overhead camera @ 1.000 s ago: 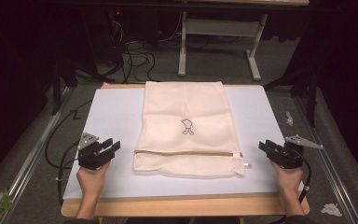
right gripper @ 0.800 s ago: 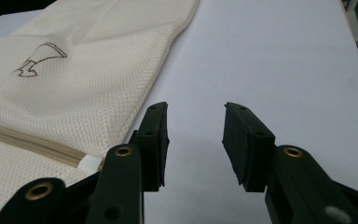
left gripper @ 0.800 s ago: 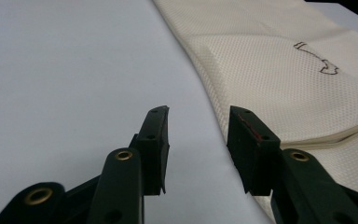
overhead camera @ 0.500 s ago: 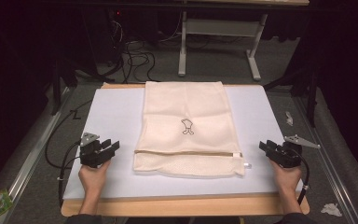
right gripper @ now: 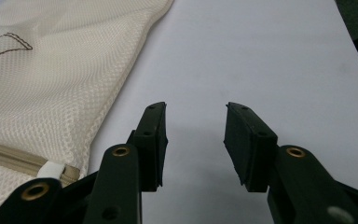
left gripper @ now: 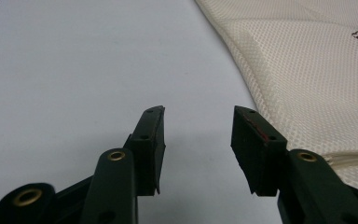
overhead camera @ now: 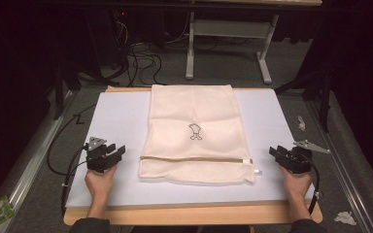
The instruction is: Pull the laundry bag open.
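Jaws apart on both sides, nothing between the pads. Left gripper (overhead camera: 108, 156) low over the white sheet (overhead camera: 121, 116), at the near left of the table (overhead camera: 194, 213); jaws just been opening, gap now plainly wider than in the earlier high view, bare white sheet showing through it in the left gripper view (left gripper: 198, 140). Also slightly lower and nearer the table's front edge than a second ago. Grey three-cornered plate on top, cable trailing off to the left over the table edge.

Mesh laundry bag (overhead camera: 194, 131) flat on the sheet, between the two grippers, touched by neither. Cream mesh, small dark drawn mark (overhead camera: 194, 131) near its middle, zipper (overhead camera: 194, 158) running across near its front edge, white pull tab (overhead camera: 245, 161) at the zipper's right end. From the left jaws: just beyond and to the right of the right-hand pad, bag edge (left gripper: 307, 70) close beside it but apart. From the right jaws: to the left of the left-hand pad, zipper end and white tab (right gripper: 51, 170) just beside it. Bag position and lie unchanged from the earlier frames.

Right gripper (overhead camera: 282, 156) low over the sheet's near right part, in much the same place as before; jaws opened a little further over the second, steady at the end, bare sheet in the gap (right gripper: 196, 140).
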Demonstrator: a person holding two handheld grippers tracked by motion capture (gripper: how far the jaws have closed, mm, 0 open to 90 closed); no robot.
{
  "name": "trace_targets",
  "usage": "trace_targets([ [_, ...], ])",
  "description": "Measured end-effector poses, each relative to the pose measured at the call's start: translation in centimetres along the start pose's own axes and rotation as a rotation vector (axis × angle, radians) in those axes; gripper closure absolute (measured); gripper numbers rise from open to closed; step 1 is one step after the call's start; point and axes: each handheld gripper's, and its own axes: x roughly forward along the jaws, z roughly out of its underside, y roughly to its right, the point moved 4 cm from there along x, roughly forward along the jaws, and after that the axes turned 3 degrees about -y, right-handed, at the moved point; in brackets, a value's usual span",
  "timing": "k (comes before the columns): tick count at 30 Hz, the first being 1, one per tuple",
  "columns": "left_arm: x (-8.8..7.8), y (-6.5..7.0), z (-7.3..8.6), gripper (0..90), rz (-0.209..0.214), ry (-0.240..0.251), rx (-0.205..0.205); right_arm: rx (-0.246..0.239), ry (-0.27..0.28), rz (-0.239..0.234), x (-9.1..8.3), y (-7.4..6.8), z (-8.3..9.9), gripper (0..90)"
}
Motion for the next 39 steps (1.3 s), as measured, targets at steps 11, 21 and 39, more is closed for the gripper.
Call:
trace_targets([
  [11,0.8,-0.1,0.3,54.1,-0.024,0.006,0.011,0.015,0.002,0.004,0.4,0.1,0.2,59.1],
  [21,1.3,0.1,0.4,53.6,-0.041,0.016,0.014,0.002,-0.004,0.016,0.5,0.0,0.3,58.7],
  [39,1.9,0.6,0.9,51.7,-0.07,0.018,0.062,-0.044,-0.014,0.055,0.8,-0.5,0.5,56.4],
])
